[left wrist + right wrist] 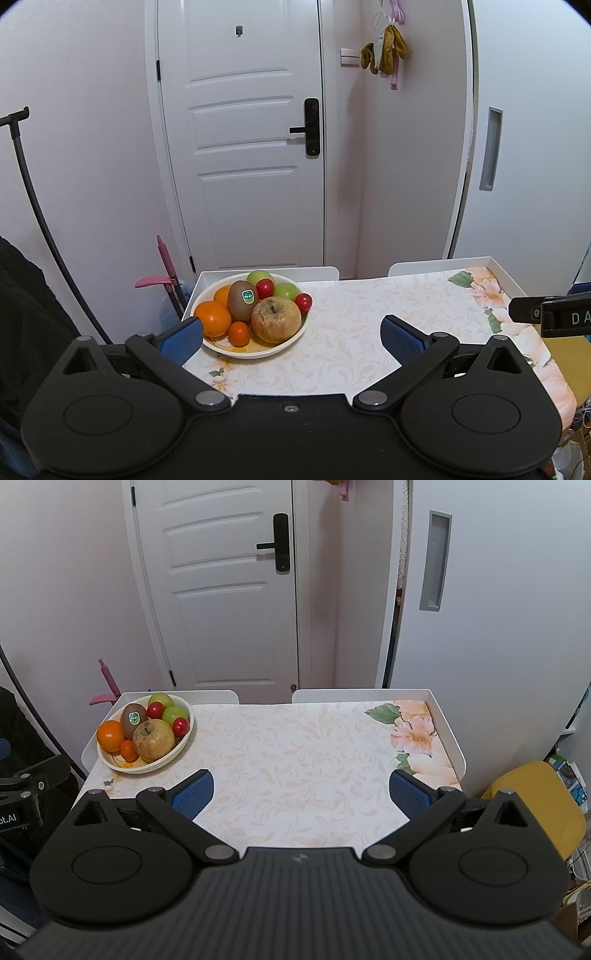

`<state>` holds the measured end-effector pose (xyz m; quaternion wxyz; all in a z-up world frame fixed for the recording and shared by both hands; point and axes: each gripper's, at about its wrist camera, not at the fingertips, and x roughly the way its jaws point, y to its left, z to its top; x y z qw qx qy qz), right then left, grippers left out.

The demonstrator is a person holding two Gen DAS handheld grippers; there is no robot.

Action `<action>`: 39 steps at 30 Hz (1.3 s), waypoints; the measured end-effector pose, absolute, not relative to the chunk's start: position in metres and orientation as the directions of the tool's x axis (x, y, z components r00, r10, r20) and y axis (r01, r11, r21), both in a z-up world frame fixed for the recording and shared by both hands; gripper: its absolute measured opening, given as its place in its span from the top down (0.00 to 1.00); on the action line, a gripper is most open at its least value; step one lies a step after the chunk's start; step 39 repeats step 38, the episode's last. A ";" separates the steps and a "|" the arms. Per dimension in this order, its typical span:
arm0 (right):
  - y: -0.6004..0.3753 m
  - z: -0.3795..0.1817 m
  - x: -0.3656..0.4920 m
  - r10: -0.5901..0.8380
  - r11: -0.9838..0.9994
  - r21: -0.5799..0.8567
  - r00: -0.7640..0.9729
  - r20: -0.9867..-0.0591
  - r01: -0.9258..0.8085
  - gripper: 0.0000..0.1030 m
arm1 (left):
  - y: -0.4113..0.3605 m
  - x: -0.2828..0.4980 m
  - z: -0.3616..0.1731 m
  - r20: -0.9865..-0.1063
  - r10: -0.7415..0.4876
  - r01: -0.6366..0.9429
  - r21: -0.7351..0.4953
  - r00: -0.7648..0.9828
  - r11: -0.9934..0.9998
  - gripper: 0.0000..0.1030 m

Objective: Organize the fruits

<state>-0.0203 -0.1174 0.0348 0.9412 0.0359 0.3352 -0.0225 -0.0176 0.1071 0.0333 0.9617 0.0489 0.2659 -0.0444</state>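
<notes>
A cream bowl (258, 351) stands at the table's far left corner, also in the right wrist view (147, 767). It holds a brownish apple (276, 319), a kiwi with a green sticker (242, 301), two oranges (212, 318), a small tangerine (239, 333), two green fruits (286, 291) and two red cherry tomatoes (303, 302). My left gripper (291, 334) is open and empty, just in front of the bowl's right side. My right gripper (301, 794) is open and empty above the table's near middle.
The table (295, 753) has a floral cloth and a raised white rim. A white door (240, 147) is behind it. A yellow stool (535, 805) stands at the right. A pink tool (164, 273) and a black pole (33, 206) stand at the left.
</notes>
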 end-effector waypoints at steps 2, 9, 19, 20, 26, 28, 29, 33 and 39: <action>-0.117 0.035 -0.020 -0.019 0.996 0.054 0.774 -0.633 0.068 0.00 | 0.107 -0.017 0.033 -0.517 -0.061 0.112 0.070 0.854 0.991 0.00; -0.118 0.034 -0.019 -0.024 0.996 0.055 0.771 -0.637 0.077 0.00 | 0.106 -0.016 0.032 -0.519 -0.062 0.115 0.069 0.853 0.991 0.00; -0.118 0.034 -0.019 -0.024 0.995 0.056 0.769 -0.639 0.078 0.00 | 0.105 -0.016 0.032 -0.518 -0.062 0.114 0.070 0.853 0.991 0.00; -0.118 0.034 -0.019 -0.024 0.995 0.056 0.769 -0.639 0.078 0.00 | 0.105 -0.016 0.032 -0.518 -0.062 0.114 0.070 0.853 0.991 0.00; -0.118 0.034 -0.018 -0.025 0.995 0.056 0.769 -0.639 0.079 0.00 | 0.104 -0.015 0.032 -0.518 -0.063 0.117 0.072 0.853 0.991 0.00; -0.118 0.034 -0.018 -0.025 0.995 0.057 0.769 -0.639 0.079 0.00 | 0.104 -0.016 0.032 -0.514 -0.062 0.115 0.073 0.856 0.991 0.00; -0.118 0.034 -0.018 -0.024 0.995 0.057 0.769 -0.639 0.078 0.00 | 0.103 -0.016 0.032 -0.511 -0.058 0.111 0.073 0.858 0.991 0.00; -0.118 0.034 -0.018 -0.023 0.995 0.058 0.768 -0.640 0.077 0.00 | 0.104 -0.014 0.031 -0.511 -0.058 0.108 0.068 0.858 0.992 0.00; -0.117 0.032 -0.016 -0.023 0.995 0.058 0.767 -0.642 0.079 0.00 | 0.108 -0.013 0.030 -0.509 -0.057 0.102 0.061 0.859 0.993 0.00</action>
